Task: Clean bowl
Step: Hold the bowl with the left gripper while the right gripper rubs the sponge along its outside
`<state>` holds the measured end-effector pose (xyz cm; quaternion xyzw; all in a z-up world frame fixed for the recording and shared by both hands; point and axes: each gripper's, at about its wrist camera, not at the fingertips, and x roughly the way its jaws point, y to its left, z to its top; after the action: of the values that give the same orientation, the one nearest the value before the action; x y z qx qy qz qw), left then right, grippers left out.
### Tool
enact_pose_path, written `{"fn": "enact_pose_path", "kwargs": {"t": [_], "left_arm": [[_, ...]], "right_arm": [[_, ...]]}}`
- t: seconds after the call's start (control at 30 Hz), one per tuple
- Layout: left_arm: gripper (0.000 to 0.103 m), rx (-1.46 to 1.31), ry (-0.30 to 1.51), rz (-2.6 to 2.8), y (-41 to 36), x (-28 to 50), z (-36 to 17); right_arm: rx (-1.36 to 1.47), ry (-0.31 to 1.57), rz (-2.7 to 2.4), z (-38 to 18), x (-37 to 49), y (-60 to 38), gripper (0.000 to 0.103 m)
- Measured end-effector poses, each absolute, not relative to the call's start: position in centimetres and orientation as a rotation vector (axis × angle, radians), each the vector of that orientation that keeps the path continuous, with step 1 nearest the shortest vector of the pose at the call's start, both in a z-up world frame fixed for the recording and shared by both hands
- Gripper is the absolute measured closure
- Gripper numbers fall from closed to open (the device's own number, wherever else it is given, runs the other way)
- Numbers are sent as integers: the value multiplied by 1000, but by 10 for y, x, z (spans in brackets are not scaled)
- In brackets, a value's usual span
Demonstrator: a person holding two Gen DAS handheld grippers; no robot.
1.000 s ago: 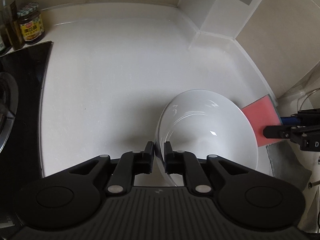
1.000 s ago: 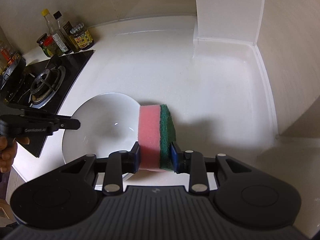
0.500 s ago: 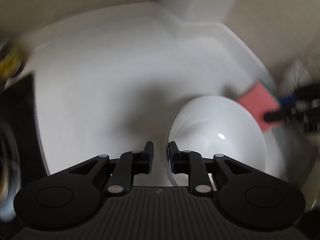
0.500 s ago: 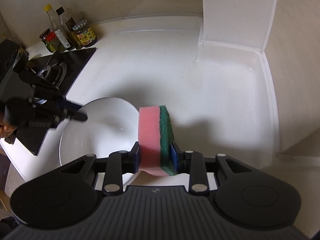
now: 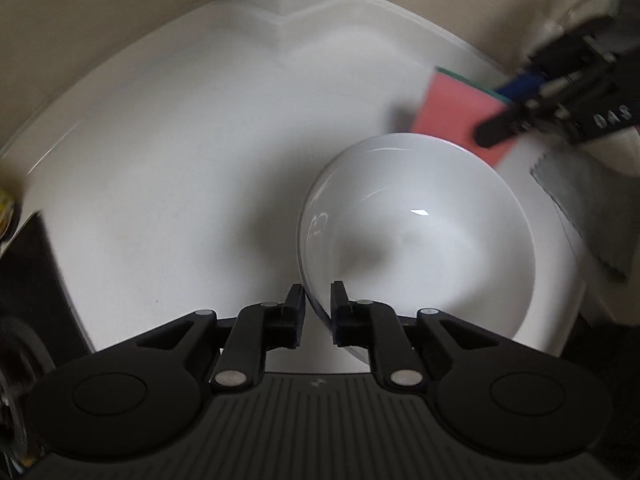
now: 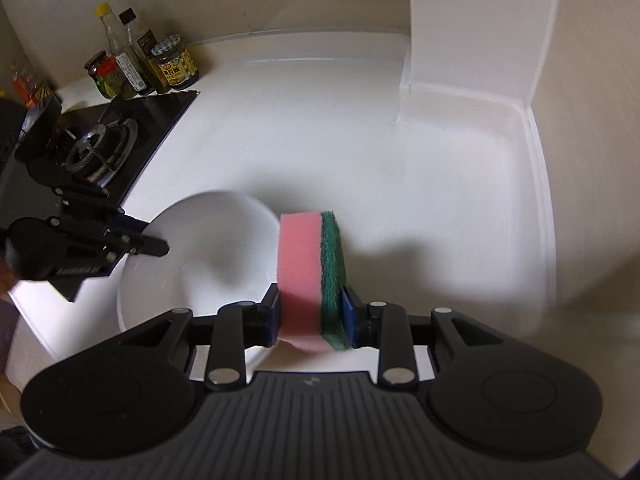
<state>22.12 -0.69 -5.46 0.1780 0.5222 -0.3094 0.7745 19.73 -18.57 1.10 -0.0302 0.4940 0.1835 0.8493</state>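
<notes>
The white bowl (image 5: 420, 240) is found on the countertop (image 5: 180, 140), its rim straddled at 6 o'clock by the closing left gripper (image 5: 318, 308), pads not yet pressing, while the sponge (image 6: 310, 276), clamped upright in the right gripper (image 6: 310, 320), is held beside the rim at 1 o'clock.

White bowl (image 5: 420, 240), pink-and-green sponge (image 6: 310, 276), white counter (image 6: 400, 168), black claws
</notes>
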Motion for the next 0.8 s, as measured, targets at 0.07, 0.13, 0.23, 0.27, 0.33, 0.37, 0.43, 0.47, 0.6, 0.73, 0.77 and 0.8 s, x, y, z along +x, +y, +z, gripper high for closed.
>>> {"fn": "enact_pose_path", "kwargs": {"t": [0.07,0.13,0.23,0.27,0.33,0.37,0.43,0.47,0.6,0.73,0.77,0.8], "left_arm": [[89,286,1128,-604,1,220,-51],[86,129,1122,-487,14,210,-50],[85,31,1121,-391,19,196,-51],[85,27,1117,-368,18,191,-52],[91,45,1127,-371,14,189,-56],[92,70,1131,-386,11,190,-57],[91,163,1135,-440,5,195,-58],[91,215,1135,-473,1,196,-57],[92,398,1120,-621,-14,210,-54],[94,355,1146,-582,-15,220,-49],[93,286,1149,-525,-9,218,-46],[93,231,1150,-483,-4,217,-43]], "right_arm": [[-81,1038,387,11,202,-181,77],[-62,1039,389,11,200,-183,77],[2,1041,384,11,192,-192,77],[9,1042,383,10,192,-192,77],[34,1042,383,9,182,-196,77],[30,1042,387,9,178,-196,76],[-8,1042,403,9,172,-194,76],[-37,1044,417,9,172,-193,77],[-65,1041,434,12,186,-191,77],[-91,1021,420,13,198,-182,77],[-100,1019,417,13,200,-180,77],[-100,1021,420,13,200,-180,77]]}}
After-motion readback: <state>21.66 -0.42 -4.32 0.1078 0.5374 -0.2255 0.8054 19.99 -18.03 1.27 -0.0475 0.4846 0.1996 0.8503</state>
